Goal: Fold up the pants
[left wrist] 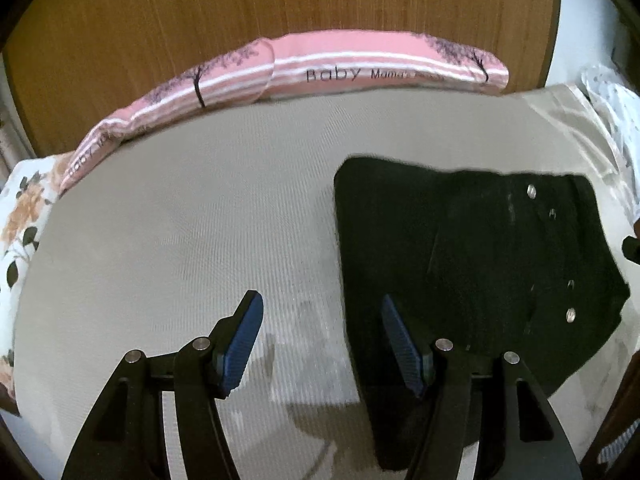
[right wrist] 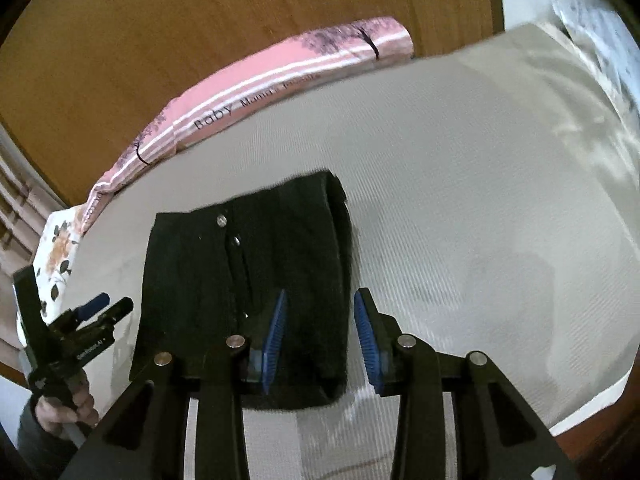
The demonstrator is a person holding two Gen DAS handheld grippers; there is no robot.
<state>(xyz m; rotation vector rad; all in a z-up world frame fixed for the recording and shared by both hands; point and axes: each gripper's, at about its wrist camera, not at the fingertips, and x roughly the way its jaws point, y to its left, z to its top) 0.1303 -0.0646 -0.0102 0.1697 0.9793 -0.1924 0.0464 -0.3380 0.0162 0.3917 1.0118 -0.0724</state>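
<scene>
Grey mat point(left wrist: 192, 216) covers most of the work surface; it gives a flat, plain base so the fabric lies smooth. What carries it (bed or table) I can't tell. Wooden board point(left wrist: 240, 12) stands behind it.

Pink striped roll point(left wrist: 360, 64) printed "Baby" sits along the mat's far edge, against the wood, out of the folding zone. Floral cloth point(left wrist: 24, 216) lies off the mat's left side.

Black pants point(right wrist: 244, 280) lie flat on the mat as a compact, roughly rectangular bundle, metal snaps facing up. Judging by that shape, the folds look mostly or fully done.

Right gripper point(right wrist: 320, 340) hovers over the bundle's right edge, jaws parted, nothing between the blue pads; one pad is over the fabric, the other over the mat. This placement suits a pinch on that edge or a release from it.

Left gripper point(left wrist: 320, 344) hangs just left of the pants, jaws wide apart and empty, over the mat beside the bundle's left edge. In the right wrist view it sits well off to the side, clear of the fabric.
</scene>
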